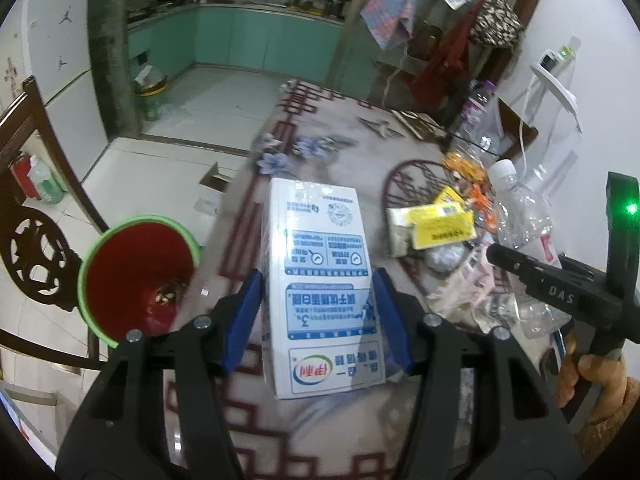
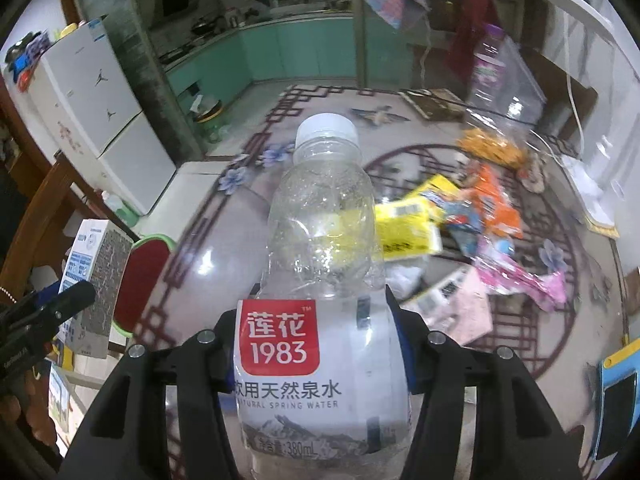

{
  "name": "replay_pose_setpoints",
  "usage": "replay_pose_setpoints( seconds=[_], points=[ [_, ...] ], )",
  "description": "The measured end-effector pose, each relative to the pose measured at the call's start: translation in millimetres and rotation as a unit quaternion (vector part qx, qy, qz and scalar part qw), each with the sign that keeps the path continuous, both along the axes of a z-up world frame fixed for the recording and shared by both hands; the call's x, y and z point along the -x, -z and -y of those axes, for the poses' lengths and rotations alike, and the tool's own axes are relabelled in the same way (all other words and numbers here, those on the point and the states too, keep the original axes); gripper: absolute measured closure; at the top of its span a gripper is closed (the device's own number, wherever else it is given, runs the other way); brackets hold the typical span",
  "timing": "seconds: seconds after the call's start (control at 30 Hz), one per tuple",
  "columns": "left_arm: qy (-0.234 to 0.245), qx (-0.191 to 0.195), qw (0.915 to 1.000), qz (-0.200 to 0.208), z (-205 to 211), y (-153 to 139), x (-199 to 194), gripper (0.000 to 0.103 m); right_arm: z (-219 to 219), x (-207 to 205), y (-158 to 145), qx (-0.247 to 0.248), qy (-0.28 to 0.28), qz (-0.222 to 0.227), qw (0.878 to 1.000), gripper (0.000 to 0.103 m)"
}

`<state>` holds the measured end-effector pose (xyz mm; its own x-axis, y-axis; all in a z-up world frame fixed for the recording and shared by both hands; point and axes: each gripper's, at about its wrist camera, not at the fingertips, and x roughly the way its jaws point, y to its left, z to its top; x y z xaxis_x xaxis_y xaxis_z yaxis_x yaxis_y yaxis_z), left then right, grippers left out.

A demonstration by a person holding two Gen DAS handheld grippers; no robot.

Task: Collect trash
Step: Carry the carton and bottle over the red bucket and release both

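Observation:
My left gripper (image 1: 318, 312) is shut on a white and blue milk carton (image 1: 320, 280) and holds it above the table. The carton also shows at the left of the right wrist view (image 2: 94, 276). My right gripper (image 2: 320, 340) is shut on an empty clear water bottle (image 2: 320, 264) with a red label and white cap. That bottle (image 1: 520, 216) and the right gripper (image 1: 560, 288) show at the right of the left wrist view. A red trash bin with a green rim (image 1: 136, 276) stands beside the table's left edge, with a few scraps at its bottom.
A heap of wrappers lies on the patterned table (image 2: 240, 248): yellow packets (image 2: 408, 224), orange ones (image 2: 492, 196), pink ones (image 2: 520, 276). A tall clear bottle with a purple cap (image 2: 492, 64) stands at the far right. A dark wooden chair (image 1: 32, 248) is at the left. A blue phone (image 2: 616, 392) lies near the right edge.

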<state>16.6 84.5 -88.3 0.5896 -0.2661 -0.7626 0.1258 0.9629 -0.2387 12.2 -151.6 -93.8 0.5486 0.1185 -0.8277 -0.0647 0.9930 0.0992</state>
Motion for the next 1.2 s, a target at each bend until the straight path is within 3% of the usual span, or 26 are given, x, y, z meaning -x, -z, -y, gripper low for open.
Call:
replay_pose_setpoints(
  seconds=[0.5, 0.93, 1.2],
  points=[
    [-0.010, 0.005, 0.9999, 0.008, -82.3, -2.6, -22.2, 0.048, -97.0, -20.3, -7.7, 0.000, -0.028, 0.012, 1.000, 0.049],
    [0.027, 0.007, 0.9994, 0.021, -109.8, -9.0, -41.0, 0.048, -155.7, -25.9, -22.0, -0.022, -0.023, 0.036, 0.999, 0.049],
    [0.020, 0.004, 0.9990, 0.041, -131.0, -19.4, -43.5, 0.048, -183.0, -28.3, -27.6, -0.021, -0.034, 0.046, 0.998, 0.049]
  ],
)
